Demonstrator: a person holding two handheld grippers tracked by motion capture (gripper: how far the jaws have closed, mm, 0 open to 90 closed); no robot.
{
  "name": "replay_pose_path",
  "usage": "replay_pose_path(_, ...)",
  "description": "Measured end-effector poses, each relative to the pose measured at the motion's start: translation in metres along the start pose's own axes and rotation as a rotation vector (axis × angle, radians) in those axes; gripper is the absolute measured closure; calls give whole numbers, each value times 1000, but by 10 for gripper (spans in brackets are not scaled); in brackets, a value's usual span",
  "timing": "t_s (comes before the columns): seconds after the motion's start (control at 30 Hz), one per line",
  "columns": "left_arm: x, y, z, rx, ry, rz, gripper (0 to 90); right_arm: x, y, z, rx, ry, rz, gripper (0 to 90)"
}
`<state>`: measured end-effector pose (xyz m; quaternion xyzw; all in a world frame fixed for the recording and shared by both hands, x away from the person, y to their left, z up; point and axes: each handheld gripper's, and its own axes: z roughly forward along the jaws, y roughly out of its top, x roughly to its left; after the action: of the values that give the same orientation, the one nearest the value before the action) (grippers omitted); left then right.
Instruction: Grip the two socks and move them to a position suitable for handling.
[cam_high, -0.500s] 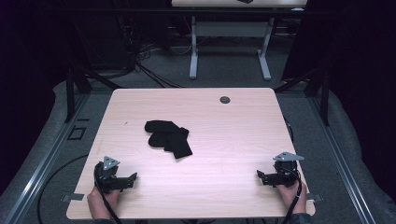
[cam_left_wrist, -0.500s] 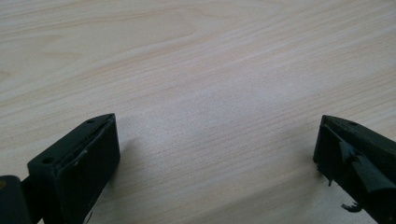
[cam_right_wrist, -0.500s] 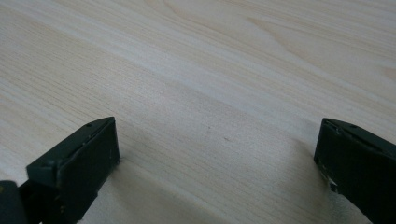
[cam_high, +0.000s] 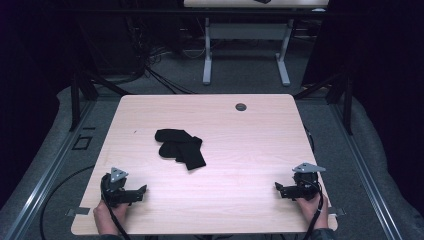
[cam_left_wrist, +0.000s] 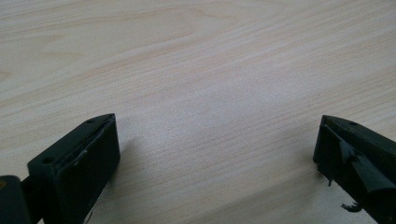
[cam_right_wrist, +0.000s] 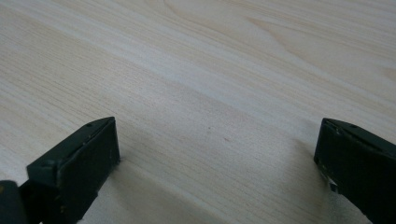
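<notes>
Resting near the front corners of the table, both tools are sitting just where they sat half a second ago, so nothing is changing yet: the black socks are lying in the same heap, and the work on them is, by my judgement, not yet begun. The left gripper is lying well in front of the socks and a little to their left, its jaws standing wide apart over bare wood and holding nothing. The right gripper is lying in front of the socks and well off to their right, likewise spread wide and empty. Behind the socks and to their right, a small round hole is showing in the tabletop. The socks themselves are looking like soft dark cloth, bunched and overlapping, one end trailing toward the front; how many pieces there are is hard to tell.
</notes>
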<state>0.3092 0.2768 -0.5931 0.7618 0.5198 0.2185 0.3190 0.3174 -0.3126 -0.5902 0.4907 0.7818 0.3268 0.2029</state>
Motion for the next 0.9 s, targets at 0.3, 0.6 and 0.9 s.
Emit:
replay_pose_path(0.3,0,0,0,-1,-3,-4,1,0,1,0,1,9,-4,0)
replay_pose_path(0.6,2,12,-1,-7,-66,-22,1,0,1,1,1,9,-4,0)
replay_pose_path(0.9,-7,50,-2,-34,-131,-21,3,0,3,2,11,3,0,1)
